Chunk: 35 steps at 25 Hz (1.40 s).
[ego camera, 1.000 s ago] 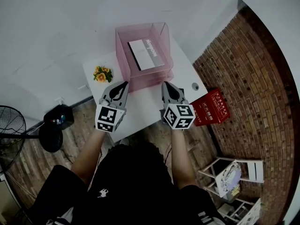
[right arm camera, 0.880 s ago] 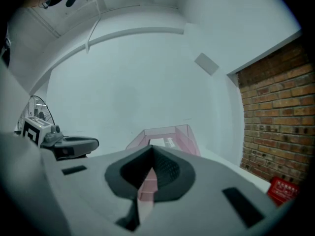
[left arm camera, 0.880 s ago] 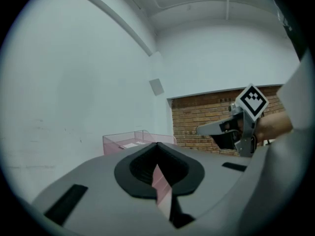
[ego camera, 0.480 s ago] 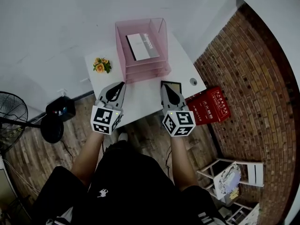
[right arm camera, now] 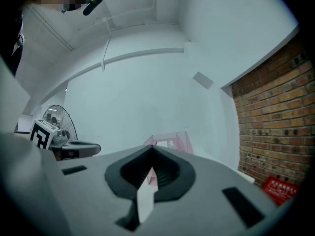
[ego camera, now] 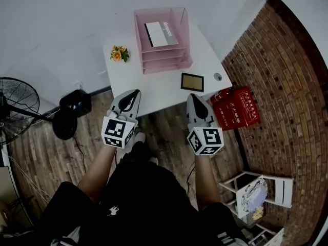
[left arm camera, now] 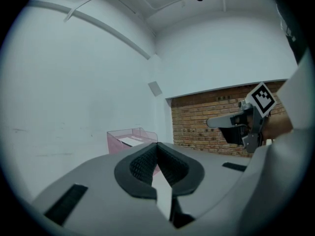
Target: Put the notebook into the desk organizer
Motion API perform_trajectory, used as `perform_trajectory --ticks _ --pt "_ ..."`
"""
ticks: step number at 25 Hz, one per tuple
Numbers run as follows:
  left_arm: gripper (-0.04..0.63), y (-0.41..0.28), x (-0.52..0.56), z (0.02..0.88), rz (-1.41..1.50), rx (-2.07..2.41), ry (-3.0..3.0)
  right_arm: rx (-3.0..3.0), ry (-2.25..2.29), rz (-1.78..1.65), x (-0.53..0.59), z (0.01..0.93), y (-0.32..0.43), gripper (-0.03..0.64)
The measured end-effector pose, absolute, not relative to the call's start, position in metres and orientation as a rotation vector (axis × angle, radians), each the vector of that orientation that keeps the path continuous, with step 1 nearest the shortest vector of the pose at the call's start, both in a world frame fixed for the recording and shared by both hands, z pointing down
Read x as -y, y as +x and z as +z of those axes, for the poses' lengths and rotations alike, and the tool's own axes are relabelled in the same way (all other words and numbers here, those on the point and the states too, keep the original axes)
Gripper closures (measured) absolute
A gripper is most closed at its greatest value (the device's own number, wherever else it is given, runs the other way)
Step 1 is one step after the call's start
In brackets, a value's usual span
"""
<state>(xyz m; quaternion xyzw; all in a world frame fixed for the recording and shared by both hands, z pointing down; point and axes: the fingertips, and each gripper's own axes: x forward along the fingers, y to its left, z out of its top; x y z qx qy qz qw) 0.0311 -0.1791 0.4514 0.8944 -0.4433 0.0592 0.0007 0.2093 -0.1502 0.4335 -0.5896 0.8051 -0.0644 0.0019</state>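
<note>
Notebook [ego camera: 161,34], white with a grey band of dark print, lies flat in the top tray of the pink desk organizer [ego camera: 166,63] on the white surface [ego camera: 154,88]; left gripper [ego camera: 135,93] and right gripper [ego camera: 195,96] are both clenched empty at the near edge.

The head view looked steeply down from high above the table [ego camera: 159,88]. Both gripper views sat low off its near edge, facing far. All three shared the pink desk organizer [ego camera: 166,64].
</note>
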Motion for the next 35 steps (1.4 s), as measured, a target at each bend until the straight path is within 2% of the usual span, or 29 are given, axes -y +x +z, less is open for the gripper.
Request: perform_trajectory --ticks 16,35 --pt "0.592 0.039 0.094 0.421 0.152 1.478 2.869 -2.456 -1.784 -0.109 0.060 0.404 0.225 0.617" --pt "0.592 0.044 0.093 0.409 0.114 1.434 2.901 -2.406 -1.790 -0.117 0.043 0.392 0.224 0.617"
